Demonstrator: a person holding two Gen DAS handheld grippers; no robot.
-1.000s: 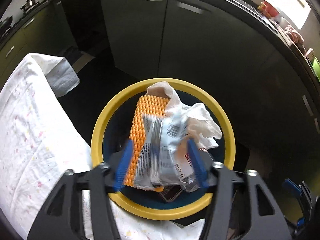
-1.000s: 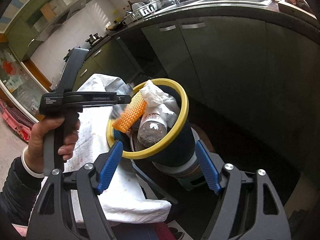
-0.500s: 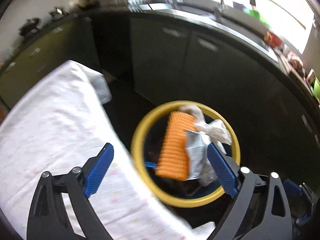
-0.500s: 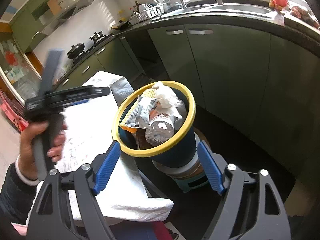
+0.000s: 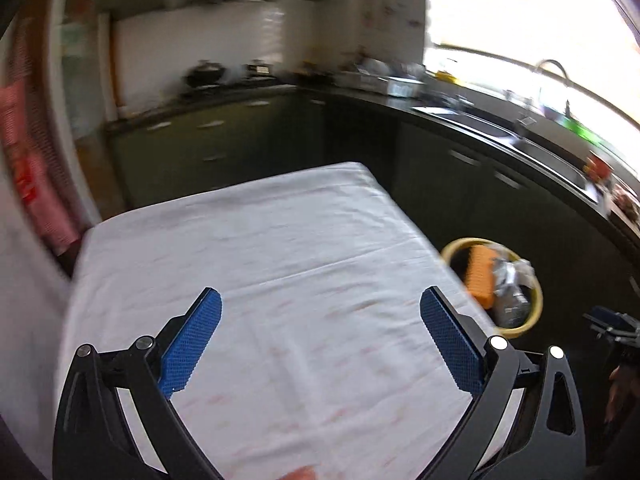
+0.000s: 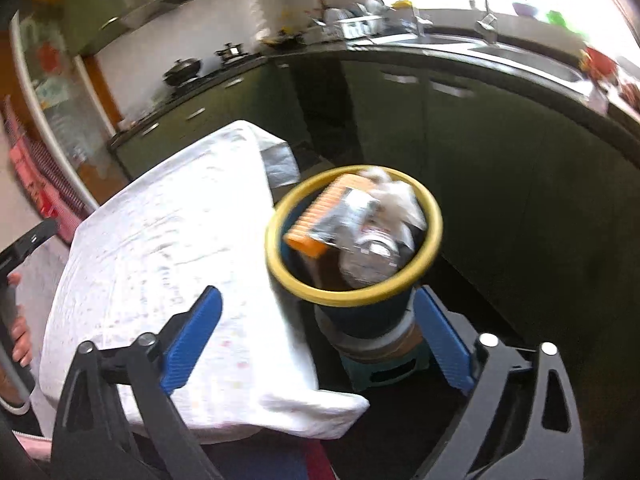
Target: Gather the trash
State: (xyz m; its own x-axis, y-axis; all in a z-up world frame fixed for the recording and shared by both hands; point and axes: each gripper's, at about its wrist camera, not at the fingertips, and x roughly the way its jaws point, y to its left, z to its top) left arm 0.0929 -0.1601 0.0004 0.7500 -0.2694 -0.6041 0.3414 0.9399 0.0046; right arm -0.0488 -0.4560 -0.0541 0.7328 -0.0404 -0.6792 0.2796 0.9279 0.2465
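Your left tongs [image 5: 320, 340] gape wide and empty over the cloth-covered tabletop [image 5: 280, 248], right tongs [image 6: 316, 340] equally wide with nothing gripped, since the trash [image 6: 360, 216] already sits in the yellow-rimmed bin [image 6: 434, 236] just beside the tabletop's right edge.

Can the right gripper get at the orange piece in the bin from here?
Probably yes. The right gripper is open and empty, and the orange piece lies on top of the trash in the yellow-rimmed bin, uncovered, with nothing between them.
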